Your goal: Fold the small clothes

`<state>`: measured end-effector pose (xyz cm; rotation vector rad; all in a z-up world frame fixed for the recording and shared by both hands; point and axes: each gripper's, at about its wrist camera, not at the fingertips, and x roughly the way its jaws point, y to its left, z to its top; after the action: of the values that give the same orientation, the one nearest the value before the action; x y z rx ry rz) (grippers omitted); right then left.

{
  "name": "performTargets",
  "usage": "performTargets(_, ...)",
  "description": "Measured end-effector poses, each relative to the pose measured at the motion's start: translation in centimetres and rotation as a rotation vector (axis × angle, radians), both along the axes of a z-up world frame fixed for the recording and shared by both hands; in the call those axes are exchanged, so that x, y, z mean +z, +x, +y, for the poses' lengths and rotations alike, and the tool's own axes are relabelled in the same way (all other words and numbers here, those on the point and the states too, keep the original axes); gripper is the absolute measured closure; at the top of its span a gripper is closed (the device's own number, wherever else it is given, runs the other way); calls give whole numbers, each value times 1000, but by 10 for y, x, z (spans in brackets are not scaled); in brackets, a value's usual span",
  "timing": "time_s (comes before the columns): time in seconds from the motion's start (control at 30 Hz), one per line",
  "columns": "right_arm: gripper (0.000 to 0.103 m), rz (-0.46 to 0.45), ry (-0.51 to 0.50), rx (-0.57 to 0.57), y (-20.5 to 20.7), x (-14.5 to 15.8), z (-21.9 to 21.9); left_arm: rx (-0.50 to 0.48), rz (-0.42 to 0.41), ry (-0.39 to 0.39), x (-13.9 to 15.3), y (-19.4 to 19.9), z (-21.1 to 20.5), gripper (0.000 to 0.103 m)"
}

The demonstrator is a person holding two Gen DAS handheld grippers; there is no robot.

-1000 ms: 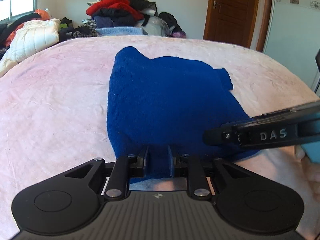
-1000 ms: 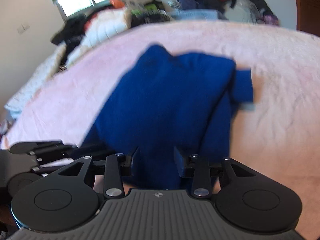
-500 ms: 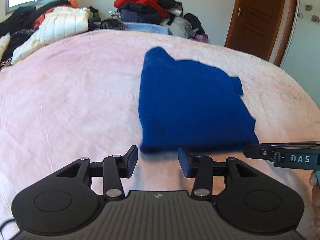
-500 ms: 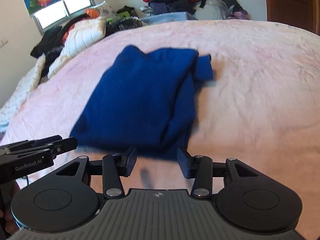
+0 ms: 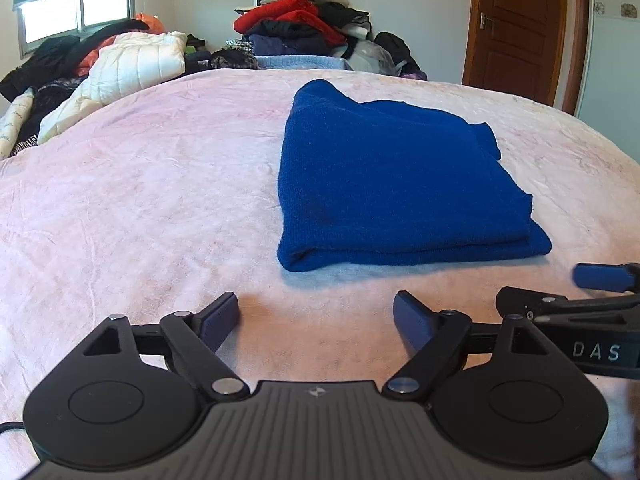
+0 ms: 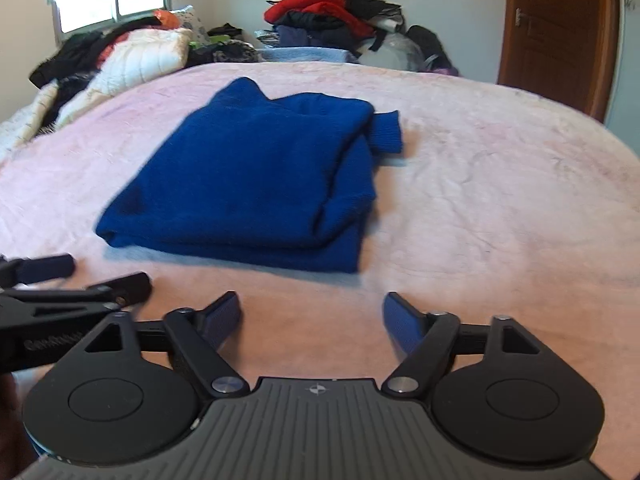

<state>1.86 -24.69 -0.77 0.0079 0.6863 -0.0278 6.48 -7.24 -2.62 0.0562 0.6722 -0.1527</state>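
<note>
A blue knitted garment [image 5: 396, 184] [image 6: 256, 184] lies folded into a thick rectangle on the pink bed cover [image 5: 140, 200]. A cuff sticks out at its far right corner [image 6: 388, 132]. My left gripper [image 5: 316, 316] hangs a little in front of the fold's near edge, its jaws opening wide with nothing between them. My right gripper [image 6: 312, 314] also stands back from the near edge, jaws opening, nothing between them. Each gripper shows at the side of the other's view: the right one [image 5: 580, 296] at the right edge, the left one [image 6: 76, 284] at the left edge.
Piled clothes [image 5: 304, 28] and a white quilted jacket [image 5: 136, 64] lie beyond the bed's far edge. A wooden door [image 5: 520, 28] stands at the back right, a window [image 5: 76, 12] at the back left. Bare bed cover [image 6: 500, 200] spreads around the garment.
Both grippers let go of the garment's near edge, opened wide and drew back towards me. The garment now lies flat and folded on the bed.
</note>
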Motion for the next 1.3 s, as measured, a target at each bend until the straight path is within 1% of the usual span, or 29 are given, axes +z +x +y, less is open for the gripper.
performTargets(0.03,3,-10,-1,-20,0,-3,-2,1,0,-1,0,1,0,16)
performTargets(0.07,2,-18,8,-26,0,-5,-4,4,0,-6,0,1,1,15)
performTargets(0.47,2,-30,12,-49,-2,-7,-5,20,-9,-12,-3,2,1,11)
performTargets(0.7,2,-27,-1,-71,-2,-7,-5,26,-5,3,-3,1,0,9)
performTargets(0.93,2,-27,0,-70,-2,-8,-5,30,0,1,-3,1,1,6)
performTargets(1.1,2,-28,-4,-72,-2,-8,-4,50,3,4,-4,-1,3,2)
performTargets(1.3,2,-28,-3,-72,-2,-8,-4,54,8,1,-5,2,3,0)
